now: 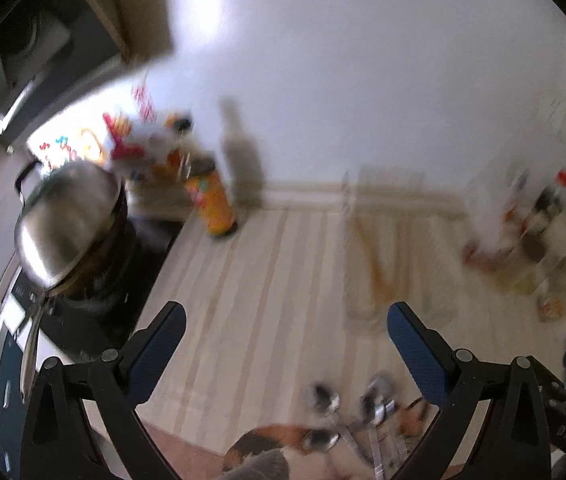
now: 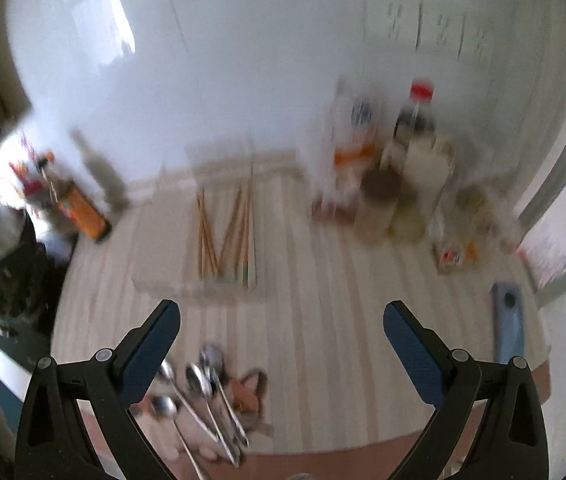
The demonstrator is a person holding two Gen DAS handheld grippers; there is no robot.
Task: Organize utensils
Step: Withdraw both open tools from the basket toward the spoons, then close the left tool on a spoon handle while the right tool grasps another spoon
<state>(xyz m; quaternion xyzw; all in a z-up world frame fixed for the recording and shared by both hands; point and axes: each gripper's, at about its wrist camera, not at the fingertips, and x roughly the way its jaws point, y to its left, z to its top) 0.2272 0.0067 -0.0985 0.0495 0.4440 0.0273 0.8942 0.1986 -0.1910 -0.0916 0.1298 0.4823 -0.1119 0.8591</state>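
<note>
**Above the spoons, both pairs of fingers spread and empty**

Between the blue-padded fingers of the right gripper there is only striped desk: the pads stand wide apart and released, pressing on nothing. The left gripper reads the same way, its fingers splayed with bare desk between them. Neither carries a utensil, which fits a step of approach rather than transport.

Just below and inside the right gripper's left finger lies a loose cluster of metal spoons, bowls toward the wall, handles fanned toward the near edge. They rest partly on a small fox-patterned cloth or mat; in the left wrist view the same spoons sit low between the fingers. They look like the unsorted pile, and the wide opening suits coming down over one handle.

Farther out, a clear tray holds wooden chopsticks lying lengthwise, probably the sorted part of the job. The empty part of the tray beside them seems the likely place for the spoons, though blur hides any dividers.

Beyond that, bottles and jars crowd the back right, an orange can and a steel pot lid stand to the left, well apart from the spoons.
</note>
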